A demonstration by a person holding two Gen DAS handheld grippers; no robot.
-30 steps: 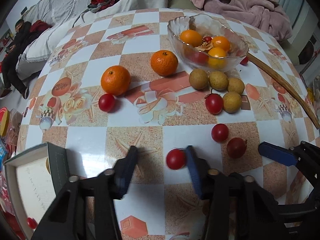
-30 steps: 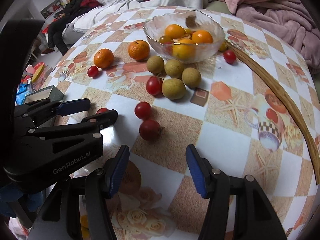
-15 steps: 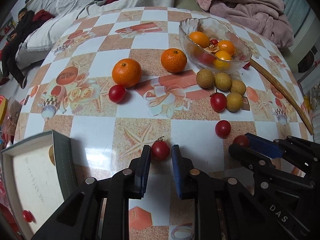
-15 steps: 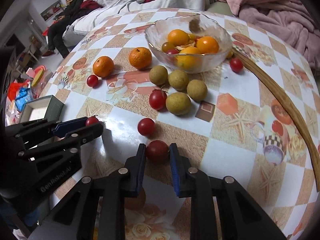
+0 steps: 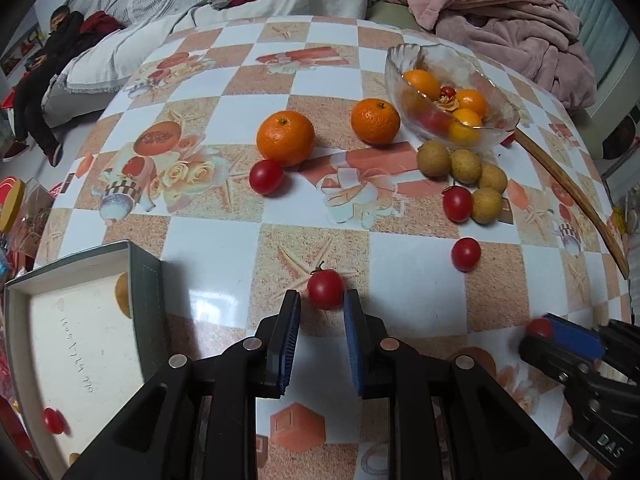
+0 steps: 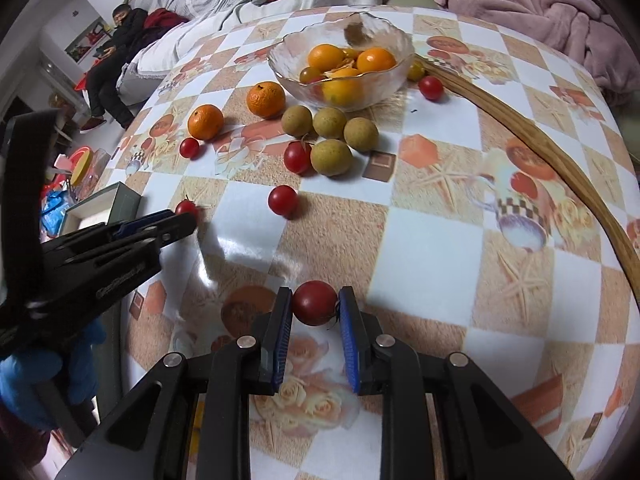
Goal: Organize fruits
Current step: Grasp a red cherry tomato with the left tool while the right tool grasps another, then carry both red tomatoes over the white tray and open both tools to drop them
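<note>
Table (image 5: 224, 248): round, covered in a glossy checked orange-and-white cloth printed with flowers and starfish.

Left gripper (image 5: 322, 306): black with blue pads, jaws narrowly apart. A small red cherry tomato with a green stem (image 5: 325, 289) sits at its fingertips, touching the right pad; contact with the left pad cannot be told.

Right gripper (image 6: 314, 305): same make, jaws clamped on a darker red cherry tomato (image 6: 314, 303), held above the table near its front edge.

Clear scalloped glass bowl (image 6: 384, 28): far side of the table, holding oranges and small fruit.

Two loose round orange mandarins (image 5: 285, 137) (image 5: 375, 121): left of the bowl.

Four brown-green round longans (image 6: 332, 156): clustered in front of the bowl, one red tomato (image 6: 297, 157) touching the cluster.

Further loose red tomatoes (image 5: 266, 176) (image 5: 466, 253): well apart on the cloth.

Open grey box with white lining (image 5: 80, 328): at the table's left edge, one small red tomato (image 5: 53, 420) inside.
</note>
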